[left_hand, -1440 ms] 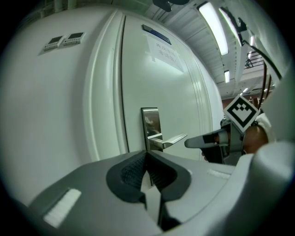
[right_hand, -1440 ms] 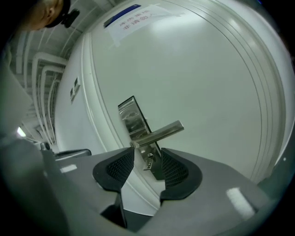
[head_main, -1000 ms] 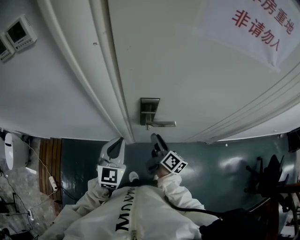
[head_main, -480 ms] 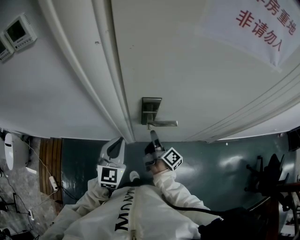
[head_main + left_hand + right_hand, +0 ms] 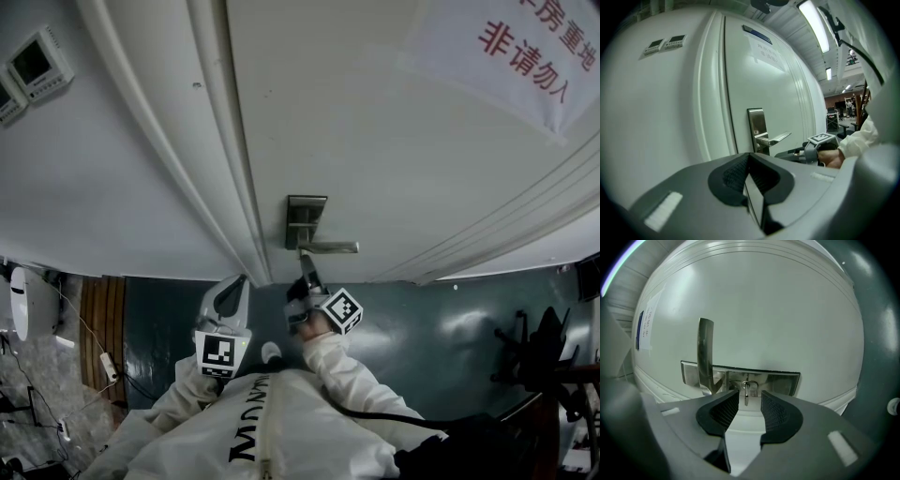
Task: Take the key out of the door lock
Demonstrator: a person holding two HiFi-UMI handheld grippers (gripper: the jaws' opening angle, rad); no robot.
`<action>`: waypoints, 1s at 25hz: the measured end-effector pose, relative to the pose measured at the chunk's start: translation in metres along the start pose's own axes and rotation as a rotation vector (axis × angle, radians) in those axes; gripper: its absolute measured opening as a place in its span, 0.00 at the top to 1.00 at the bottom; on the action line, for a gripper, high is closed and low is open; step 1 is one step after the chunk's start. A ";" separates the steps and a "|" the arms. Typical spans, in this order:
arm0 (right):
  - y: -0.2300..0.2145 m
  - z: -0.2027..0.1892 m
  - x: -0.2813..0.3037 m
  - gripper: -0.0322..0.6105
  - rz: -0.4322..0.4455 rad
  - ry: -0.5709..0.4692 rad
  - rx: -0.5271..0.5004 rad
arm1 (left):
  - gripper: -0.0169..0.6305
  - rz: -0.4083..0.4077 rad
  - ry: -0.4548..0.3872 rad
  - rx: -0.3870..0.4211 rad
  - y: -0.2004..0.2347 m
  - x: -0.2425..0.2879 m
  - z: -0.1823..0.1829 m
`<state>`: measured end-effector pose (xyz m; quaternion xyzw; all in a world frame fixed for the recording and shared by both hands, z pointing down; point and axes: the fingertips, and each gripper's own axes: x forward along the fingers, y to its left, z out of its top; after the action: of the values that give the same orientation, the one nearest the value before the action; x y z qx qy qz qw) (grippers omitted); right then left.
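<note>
A small silver key point(image 5: 746, 391) with a ring sticks out of the steel lock plate point(image 5: 778, 380), beside the lever handle point(image 5: 705, 352). My right gripper point(image 5: 749, 401) is level and right in front of the key. Its jaws have just been closing but still stand apart, and the key shows in the gap just beyond the tips, untouched. In the head view the right gripper point(image 5: 307, 266) reaches up under the lock plate point(image 5: 306, 217) and handle point(image 5: 330, 247). My left gripper point(image 5: 231, 298) hangs back by the door frame, shut and empty; its own view shows the left gripper point(image 5: 750, 174) with pads together.
The white door carries a paper sign point(image 5: 530, 47) with red characters at the upper right. Two wall control panels point(image 5: 33, 66) sit left of the door frame point(image 5: 187, 159). A dark chair point(image 5: 539, 361) stands on the teal floor at the right.
The right gripper has moved up to the lock and rolled, its marker cube swinging left. Its jaws have narrowed. The left gripper has stayed put.
</note>
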<state>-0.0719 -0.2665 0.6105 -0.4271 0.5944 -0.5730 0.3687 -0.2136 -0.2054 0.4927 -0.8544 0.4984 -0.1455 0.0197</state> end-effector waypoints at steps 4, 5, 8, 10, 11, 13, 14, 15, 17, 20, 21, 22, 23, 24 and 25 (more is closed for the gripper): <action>-0.001 0.002 0.009 0.75 0.017 -0.009 0.022 | 0.97 0.002 0.002 -0.006 0.003 -0.001 -0.002; -0.002 0.003 0.010 0.75 0.012 -0.012 0.029 | 0.97 0.002 0.003 -0.007 0.003 -0.001 -0.003; -0.005 0.006 0.014 0.75 -0.006 -0.017 0.039 | 0.97 0.001 0.008 -0.012 0.004 -0.001 -0.005; -0.005 0.007 0.018 0.76 -0.003 -0.020 0.037 | 0.97 -0.001 0.011 -0.015 0.004 -0.001 -0.006; -0.005 0.008 0.020 0.76 0.003 -0.021 0.038 | 0.97 -0.002 0.012 -0.015 0.004 0.000 -0.006; -0.004 0.008 0.024 0.76 0.011 -0.021 0.041 | 0.97 -0.002 0.011 -0.015 0.005 0.000 -0.006; -0.003 0.008 0.026 0.76 0.014 -0.020 0.043 | 0.97 0.000 0.011 -0.016 0.006 0.000 -0.006; -0.003 0.007 0.027 0.77 0.015 -0.020 0.047 | 0.97 0.002 0.012 -0.017 0.007 0.000 -0.007; -0.002 0.006 0.029 0.77 0.009 -0.021 0.053 | 0.97 0.003 0.015 -0.021 0.009 0.000 -0.007; 0.000 0.007 0.032 0.79 0.021 -0.024 0.063 | 0.97 0.004 0.019 -0.022 0.010 0.001 -0.008; 0.000 0.007 0.033 0.80 0.026 -0.024 0.064 | 0.97 0.004 0.020 -0.022 0.010 0.001 -0.009; 0.000 0.008 0.034 0.81 0.025 -0.025 0.065 | 0.97 0.004 0.020 -0.024 0.011 0.002 -0.009; 0.000 0.008 0.034 0.83 0.020 -0.026 0.065 | 0.97 0.003 0.021 -0.026 0.011 0.002 -0.009; 0.000 0.009 0.035 0.84 0.015 -0.027 0.065 | 0.97 0.003 0.021 -0.027 0.011 0.002 -0.010; 0.000 0.009 0.035 0.85 0.012 -0.028 0.065 | 0.97 0.003 0.022 -0.027 0.011 0.003 -0.010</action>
<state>-0.0763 -0.3025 0.6113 -0.4192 0.5729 -0.5838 0.3940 -0.2241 -0.2118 0.5009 -0.8521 0.5019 -0.1481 0.0028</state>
